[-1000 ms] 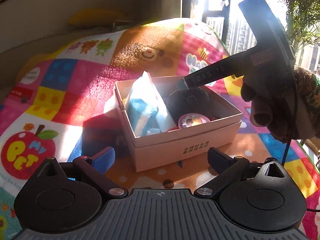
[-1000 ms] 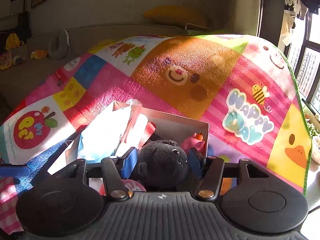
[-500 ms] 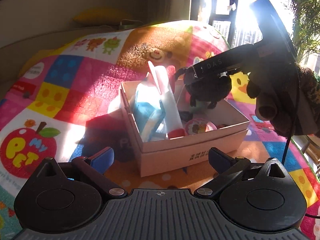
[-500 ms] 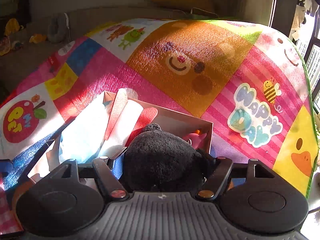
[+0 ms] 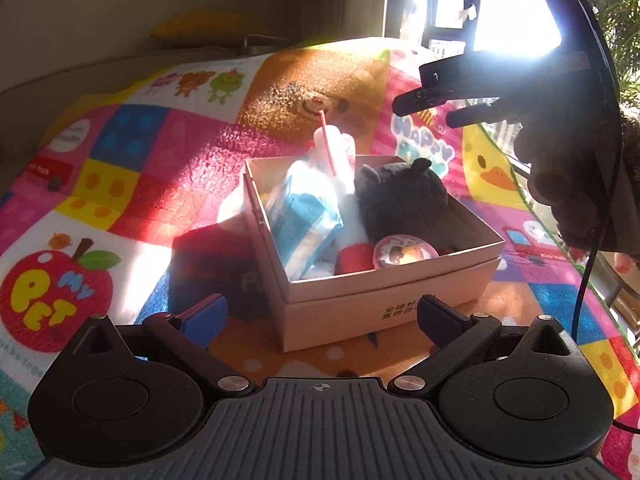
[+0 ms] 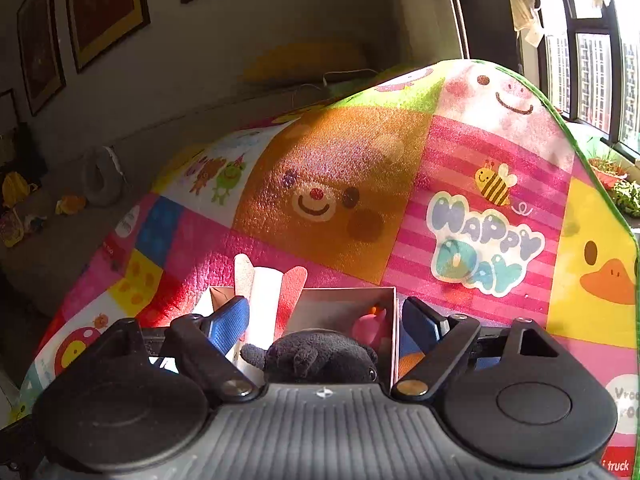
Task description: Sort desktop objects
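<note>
A pale cardboard box (image 5: 384, 304) stands on the colourful play mat. In it lie a black plush toy (image 5: 400, 200), a blue-and-white tissue pack (image 5: 304, 216), a white tube with a red cap (image 5: 344, 168) and a small round pink container (image 5: 404, 252). My left gripper (image 5: 320, 316) is open and empty, low in front of the box. My right gripper (image 5: 424, 110) is open and empty, raised above the box's far right. In the right wrist view the right gripper (image 6: 324, 320) stands open over the plush (image 6: 316, 356), with a pink toy (image 6: 370, 326) beyond it.
The play mat (image 6: 480, 240) covers the whole surface and drops off at its green right edge. A window with plants (image 6: 616, 176) is to the right. A grey sofa with a yellow cushion (image 6: 304, 64) runs behind.
My right gripper let go of the black plush, which now lies in the box, and rose up and away, open. The left gripper stayed open in front of the box.
</note>
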`<action>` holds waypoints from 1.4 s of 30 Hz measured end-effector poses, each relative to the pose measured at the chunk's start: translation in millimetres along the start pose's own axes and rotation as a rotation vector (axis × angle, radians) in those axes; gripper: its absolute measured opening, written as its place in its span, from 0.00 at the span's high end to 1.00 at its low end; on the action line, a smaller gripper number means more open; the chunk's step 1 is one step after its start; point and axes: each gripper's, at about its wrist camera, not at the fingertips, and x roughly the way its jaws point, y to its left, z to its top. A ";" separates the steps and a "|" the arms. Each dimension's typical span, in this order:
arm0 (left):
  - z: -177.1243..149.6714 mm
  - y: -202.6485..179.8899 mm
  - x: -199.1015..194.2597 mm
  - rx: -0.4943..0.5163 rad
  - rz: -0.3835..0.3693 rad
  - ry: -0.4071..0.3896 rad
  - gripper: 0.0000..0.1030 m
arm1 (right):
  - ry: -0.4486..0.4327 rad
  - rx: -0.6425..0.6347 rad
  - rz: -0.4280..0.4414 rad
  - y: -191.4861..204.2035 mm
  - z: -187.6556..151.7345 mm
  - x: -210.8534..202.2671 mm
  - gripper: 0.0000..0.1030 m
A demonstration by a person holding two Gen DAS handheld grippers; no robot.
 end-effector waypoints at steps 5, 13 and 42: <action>3.8 -7.1 -3.4 0.032 -0.014 -0.012 0.00 | 0.054 -0.039 0.038 26.6 23.6 37.0 0.66; 3.7 7.8 -5.2 -0.002 0.003 -0.019 0.00 | 0.247 0.017 0.074 41.4 38.5 122.5 0.69; -81.7 -49.5 -29.3 -0.036 0.232 0.096 0.00 | 0.218 -0.187 -0.007 13.1 -219.1 -121.2 0.00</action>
